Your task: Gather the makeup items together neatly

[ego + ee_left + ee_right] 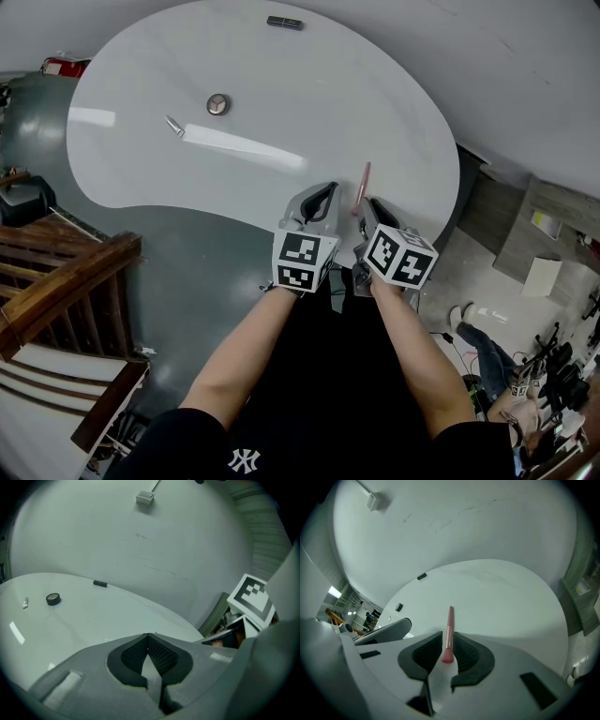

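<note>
One item in hand: right hand-held gripper (449, 639) is clamped on the pink makeup brush (450, 623) over the near edge of the desk (328, 112), left hand-held gripper (149, 641) closed on nothing; likely next, carry it beside the far round compact (217, 104).

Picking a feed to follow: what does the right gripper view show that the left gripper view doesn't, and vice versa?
Only the right gripper view: the pink brush clamped in the right gripper, handle pointing away. Only the left gripper view: the left gripper with jaws shut on nothing, and a small silver item beside the round compact. Both: the white table, the compact and the dark stick near its far edge.
</note>
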### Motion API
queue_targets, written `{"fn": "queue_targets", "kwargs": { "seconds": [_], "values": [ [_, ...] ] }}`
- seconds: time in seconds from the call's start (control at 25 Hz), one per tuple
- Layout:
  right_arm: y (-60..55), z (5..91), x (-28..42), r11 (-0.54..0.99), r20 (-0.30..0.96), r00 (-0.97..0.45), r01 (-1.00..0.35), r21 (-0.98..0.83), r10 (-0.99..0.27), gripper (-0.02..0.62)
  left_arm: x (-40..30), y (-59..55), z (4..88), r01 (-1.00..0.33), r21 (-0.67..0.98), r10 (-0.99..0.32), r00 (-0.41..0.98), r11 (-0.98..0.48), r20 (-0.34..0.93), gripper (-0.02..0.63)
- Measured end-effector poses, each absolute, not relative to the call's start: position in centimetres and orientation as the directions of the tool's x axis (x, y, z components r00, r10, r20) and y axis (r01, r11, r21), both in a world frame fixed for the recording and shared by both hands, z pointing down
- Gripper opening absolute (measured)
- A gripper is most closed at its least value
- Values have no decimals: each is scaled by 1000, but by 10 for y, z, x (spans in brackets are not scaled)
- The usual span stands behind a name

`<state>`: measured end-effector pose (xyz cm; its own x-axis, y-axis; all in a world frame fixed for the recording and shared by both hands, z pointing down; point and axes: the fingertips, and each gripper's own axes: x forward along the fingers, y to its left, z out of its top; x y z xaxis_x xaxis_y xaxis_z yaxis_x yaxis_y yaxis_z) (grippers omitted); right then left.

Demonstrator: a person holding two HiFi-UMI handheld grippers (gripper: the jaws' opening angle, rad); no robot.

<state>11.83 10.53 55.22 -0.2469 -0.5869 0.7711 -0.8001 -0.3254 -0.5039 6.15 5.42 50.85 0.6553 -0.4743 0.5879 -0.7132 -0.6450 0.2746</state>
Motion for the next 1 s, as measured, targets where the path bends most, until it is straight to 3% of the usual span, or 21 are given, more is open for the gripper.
{"fn": "queue_targets", "kwargs": {
  "seconds": [0.32,1.0],
  "values": [
    [80,513,103,-154,719,-266,-874,-460,-642,77,52,40,494,-731,264,-512,646,-630,566,8],
    [-1,459,5,145,612,-403,-893,-426,-680,59,-24,-22,460,-807,227,-635,575,-546,515,8]
  ]
}}
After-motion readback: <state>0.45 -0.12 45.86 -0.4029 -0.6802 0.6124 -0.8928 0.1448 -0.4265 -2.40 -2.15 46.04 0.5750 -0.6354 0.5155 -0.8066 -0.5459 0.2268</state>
